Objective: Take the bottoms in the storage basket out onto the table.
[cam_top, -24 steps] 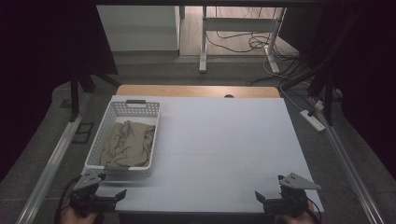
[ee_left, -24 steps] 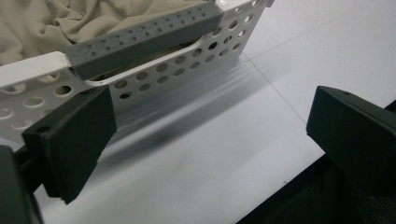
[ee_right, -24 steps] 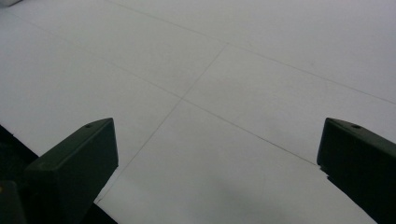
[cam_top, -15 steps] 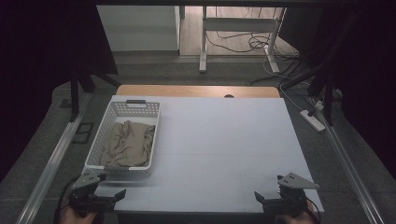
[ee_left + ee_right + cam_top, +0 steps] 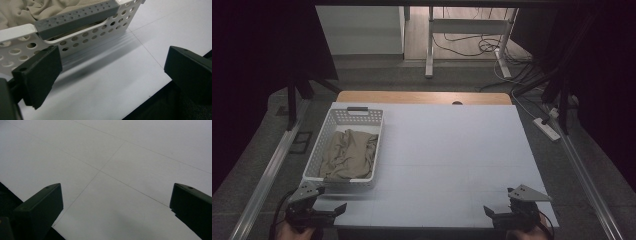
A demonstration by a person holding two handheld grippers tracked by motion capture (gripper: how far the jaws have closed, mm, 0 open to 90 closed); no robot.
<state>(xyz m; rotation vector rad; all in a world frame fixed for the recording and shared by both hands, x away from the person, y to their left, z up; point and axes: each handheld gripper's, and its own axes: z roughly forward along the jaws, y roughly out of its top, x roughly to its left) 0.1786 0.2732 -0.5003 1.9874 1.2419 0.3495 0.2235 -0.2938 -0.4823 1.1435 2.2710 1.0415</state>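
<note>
While low, both grippers [image 5: 319, 212] apart

No readable text, label, brand, number or sign is showing anywhere. The white basket [image 5: 346, 150] at the left of the high view and the white table [image 5: 452, 150] are carrying no markings that can be read.
</note>
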